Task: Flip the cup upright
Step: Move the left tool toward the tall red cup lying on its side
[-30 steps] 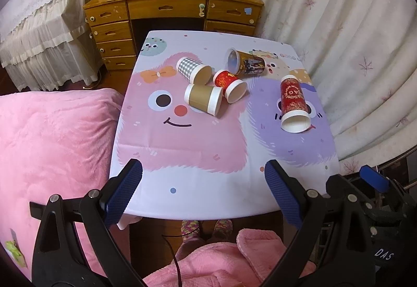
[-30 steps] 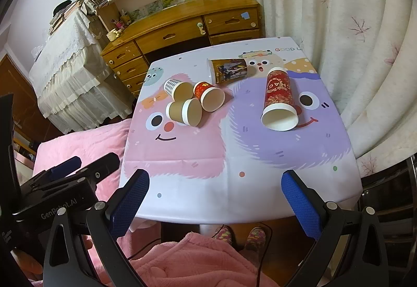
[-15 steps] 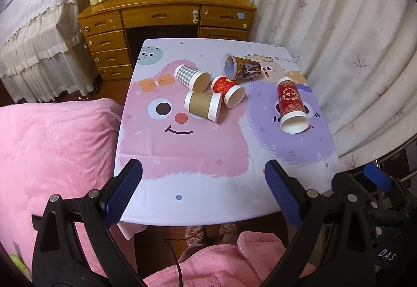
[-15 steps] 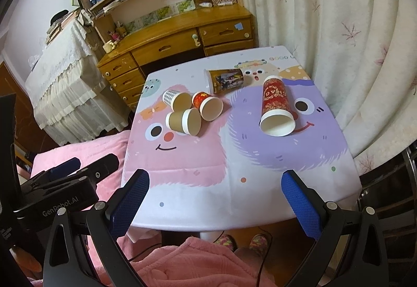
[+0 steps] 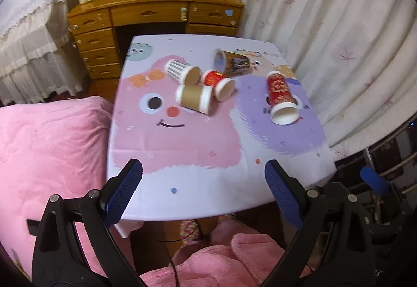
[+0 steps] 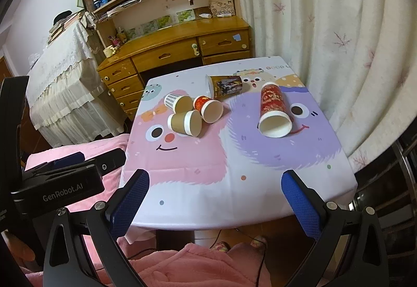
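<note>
Currently both idle: left gripper and right gripper spread wide, empty, hovering off the near edge of the bench. Five paper cups lie on their sides. Tall red cup sits alone on the right, mouth toward us. Brown cup, checked cup and small red cup are clustered touching at centre; dark printed cup lies behind them. Likely very light, thin-walled, crushable, prone to rolling. I'd grab the tall red one mid-body across the wall with light squeeze, avoiding the rim.
</note>
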A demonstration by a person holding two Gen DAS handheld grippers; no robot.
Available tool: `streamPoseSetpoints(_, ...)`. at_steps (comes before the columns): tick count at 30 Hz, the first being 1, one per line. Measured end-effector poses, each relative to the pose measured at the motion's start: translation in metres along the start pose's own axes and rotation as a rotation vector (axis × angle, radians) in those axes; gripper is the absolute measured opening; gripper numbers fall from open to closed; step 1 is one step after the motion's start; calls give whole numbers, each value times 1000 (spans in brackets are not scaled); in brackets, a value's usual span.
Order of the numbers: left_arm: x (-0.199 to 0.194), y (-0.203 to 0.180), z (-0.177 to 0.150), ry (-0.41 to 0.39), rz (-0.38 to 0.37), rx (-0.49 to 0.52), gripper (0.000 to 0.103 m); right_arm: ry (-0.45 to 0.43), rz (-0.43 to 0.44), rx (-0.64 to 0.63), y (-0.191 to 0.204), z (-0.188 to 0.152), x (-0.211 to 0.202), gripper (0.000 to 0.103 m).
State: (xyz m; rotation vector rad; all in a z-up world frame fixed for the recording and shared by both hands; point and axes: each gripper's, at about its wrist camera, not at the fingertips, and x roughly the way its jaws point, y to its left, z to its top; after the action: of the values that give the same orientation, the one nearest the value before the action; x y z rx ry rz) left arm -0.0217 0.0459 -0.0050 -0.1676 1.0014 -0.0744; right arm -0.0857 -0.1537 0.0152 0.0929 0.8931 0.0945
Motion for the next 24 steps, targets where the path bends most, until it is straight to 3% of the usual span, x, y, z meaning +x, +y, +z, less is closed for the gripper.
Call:
streamPoseSetpoints(7,8,-11,-4,41,-67,-15,94,13,-19,46,-20,-13,-8,102)
streamPoseSetpoints(15,39,-31,8,82,-44,-31,94,81,-69,19,-60,-10,18,102)
streamPoseSetpoints(19,70,-43,20,163,-49,-63,94,143,-79,-6,-89,11,47,102)
streamPoseSetpoints(24,126,-81,40,300,-57,-72,94,217,26,88,-139,45,86,102)
